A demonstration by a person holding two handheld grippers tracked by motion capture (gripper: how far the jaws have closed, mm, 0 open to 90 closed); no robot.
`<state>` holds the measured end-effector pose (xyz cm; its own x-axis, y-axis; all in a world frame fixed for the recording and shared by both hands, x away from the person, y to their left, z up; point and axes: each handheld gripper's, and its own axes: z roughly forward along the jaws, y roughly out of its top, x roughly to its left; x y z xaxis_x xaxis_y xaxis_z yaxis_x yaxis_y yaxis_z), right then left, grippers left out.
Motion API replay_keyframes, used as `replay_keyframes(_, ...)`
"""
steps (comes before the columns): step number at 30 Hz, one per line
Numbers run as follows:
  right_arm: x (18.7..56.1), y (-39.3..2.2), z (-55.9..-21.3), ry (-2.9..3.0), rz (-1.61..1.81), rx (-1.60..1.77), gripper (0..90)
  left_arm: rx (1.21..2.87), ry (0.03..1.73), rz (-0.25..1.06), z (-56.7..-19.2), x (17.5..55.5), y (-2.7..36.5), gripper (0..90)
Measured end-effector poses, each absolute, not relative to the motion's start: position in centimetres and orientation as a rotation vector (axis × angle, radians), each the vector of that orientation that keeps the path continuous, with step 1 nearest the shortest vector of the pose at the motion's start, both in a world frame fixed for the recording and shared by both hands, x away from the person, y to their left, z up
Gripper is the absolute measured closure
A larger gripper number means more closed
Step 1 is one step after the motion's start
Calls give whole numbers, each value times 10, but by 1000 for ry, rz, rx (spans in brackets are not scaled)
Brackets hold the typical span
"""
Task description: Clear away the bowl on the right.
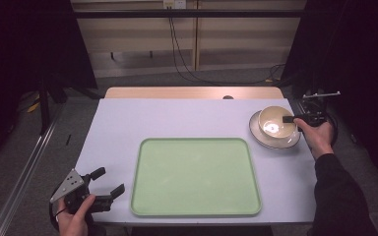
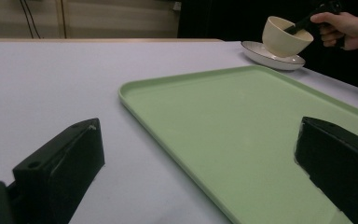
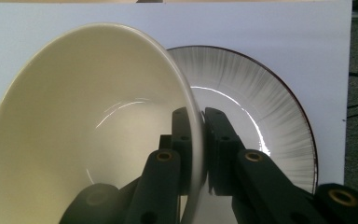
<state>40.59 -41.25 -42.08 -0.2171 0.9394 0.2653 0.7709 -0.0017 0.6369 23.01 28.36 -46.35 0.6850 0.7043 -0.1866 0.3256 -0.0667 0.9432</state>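
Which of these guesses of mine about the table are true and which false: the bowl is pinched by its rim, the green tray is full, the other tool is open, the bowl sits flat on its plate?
1. The right gripper pinches the cream bowl by its rim. True.
2. The green tray holds several dishes. False: nothing lies on it.
3. The left gripper is open, beside the tray's near left corner. True.
4. The bowl sits flat on the plate. False: the left gripper view shows it tilted, raised off the plate.
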Motion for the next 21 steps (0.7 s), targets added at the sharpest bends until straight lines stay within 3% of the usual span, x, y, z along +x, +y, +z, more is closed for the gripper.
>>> replay_keyframes(21,393,-416,-392,2048,1152,1699,833,1666,848,395,-463,230,284,14)
